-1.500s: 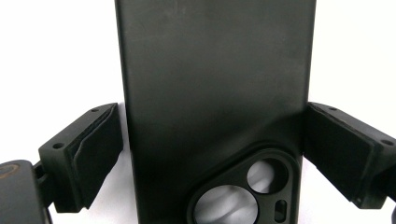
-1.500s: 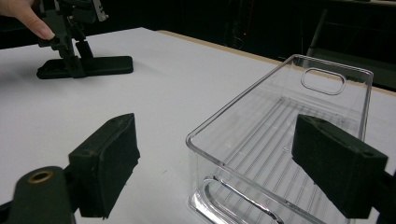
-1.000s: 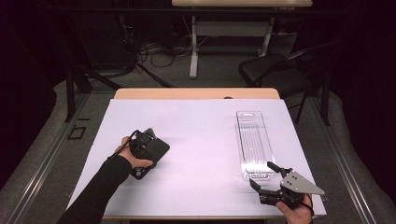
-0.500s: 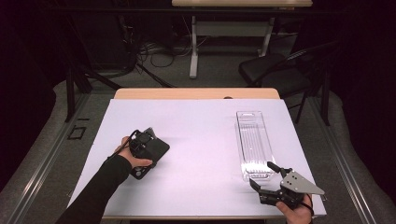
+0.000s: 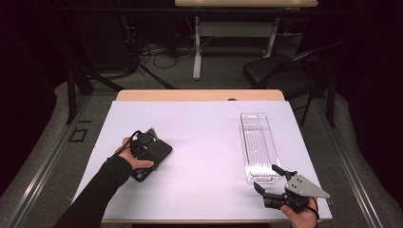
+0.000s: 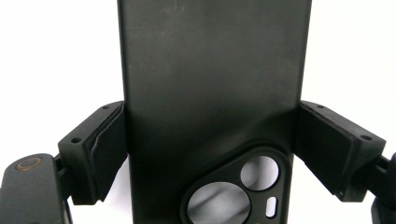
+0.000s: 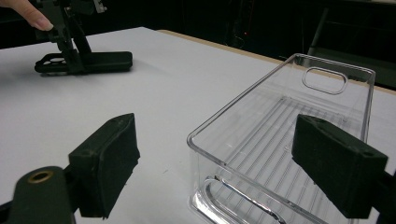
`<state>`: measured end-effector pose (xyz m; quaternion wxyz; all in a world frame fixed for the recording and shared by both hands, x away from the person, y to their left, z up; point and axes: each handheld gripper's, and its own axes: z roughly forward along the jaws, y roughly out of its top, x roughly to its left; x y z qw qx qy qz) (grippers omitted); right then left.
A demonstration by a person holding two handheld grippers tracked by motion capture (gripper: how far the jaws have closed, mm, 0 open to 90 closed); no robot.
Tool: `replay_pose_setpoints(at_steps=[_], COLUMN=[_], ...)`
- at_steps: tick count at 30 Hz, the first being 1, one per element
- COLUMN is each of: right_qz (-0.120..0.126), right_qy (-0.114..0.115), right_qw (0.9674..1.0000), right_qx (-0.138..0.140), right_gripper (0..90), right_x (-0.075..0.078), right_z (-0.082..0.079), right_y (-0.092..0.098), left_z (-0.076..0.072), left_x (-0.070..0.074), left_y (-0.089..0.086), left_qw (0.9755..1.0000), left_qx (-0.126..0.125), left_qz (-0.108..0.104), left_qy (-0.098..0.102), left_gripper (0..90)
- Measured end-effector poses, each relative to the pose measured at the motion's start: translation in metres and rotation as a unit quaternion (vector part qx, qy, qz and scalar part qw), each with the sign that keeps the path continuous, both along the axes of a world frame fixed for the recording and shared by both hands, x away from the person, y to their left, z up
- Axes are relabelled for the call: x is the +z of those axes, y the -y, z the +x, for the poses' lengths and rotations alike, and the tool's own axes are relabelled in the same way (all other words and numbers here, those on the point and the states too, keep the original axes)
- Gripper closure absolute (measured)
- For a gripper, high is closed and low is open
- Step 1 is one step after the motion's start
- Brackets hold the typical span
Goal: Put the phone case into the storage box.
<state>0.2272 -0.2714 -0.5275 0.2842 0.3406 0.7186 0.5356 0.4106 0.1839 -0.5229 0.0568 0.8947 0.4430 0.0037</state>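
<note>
A black phone case [image 5: 160, 151] lies flat on the white table cover at the left. My left gripper [image 5: 146, 159] points down over it, and in the left gripper view both pads [image 6: 108, 149] press on the long edges of the phone case [image 6: 210, 84], just above its camera cut-out. At the front right my right gripper [image 5: 266, 176] stands open, nothing between its jaws, right at the near end of a clear plastic tray [image 5: 244, 142]. In the right gripper view the tray's near rim [image 7: 243, 100] lies between the open pads, untouched, with the phone case [image 7: 100, 60] far off.
The white cover [image 5: 204, 137] spans the whole tabletop, with a wooden strip [image 5: 199, 95] along the far edge. A black chair [image 5: 280, 76] stands beyond the far right corner, and another table's legs [image 5: 197, 47] and cables lie on the floor behind.
</note>
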Motion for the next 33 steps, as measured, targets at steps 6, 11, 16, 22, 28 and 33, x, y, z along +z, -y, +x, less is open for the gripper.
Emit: replay_pose_setpoints(at_steps=[6, 11, 16, 22, 28, 33], right_qz=[0.0, 0.0, 0.0, -0.002, -0.004, -0.011], right_qy=[0.0, 0.0, 0.0, 0.001, 0.002, 0.008], right_qw=[1.0, 1.0, 1.0, 1.0, 1.0, 0.9999], right_qx=[-0.001, -0.001, -0.001, -0.001, 0.001, -0.002], right_gripper=[13.9, 13.9, 13.9, 13.9, 13.9, 13.9], right_x=[0.0, 0.0, 0.0, 0.0, 0.001, 0.004], right_z=[0.0, 0.0, 0.0, 0.0, 0.0, 0.0], right_y=[0.0, 0.0, 0.0, 0.0, -0.002, -0.002], left_z=[-0.002, -0.004, -0.007, -0.012, -0.015, -0.019], left_x=[0.006, 0.012, 0.022, 0.03, 0.037, 0.043], left_y=[0.003, 0.006, 0.01, 0.019, 0.029, 0.041], left_qw=[1.0, 0.9999, 0.9998, 0.9992, 0.9983, 0.9972], left_qx=[-0.008, -0.013, -0.019, -0.035, -0.053, -0.07], left_qz=[0.0, 0.001, -0.003, -0.006, -0.01, -0.016], left_qy=[-0.001, -0.001, 0.011, 0.017, 0.02, 0.017], left_gripper=[14.0, 14.1, 14.0, 14.1, 14.1, 14.2])
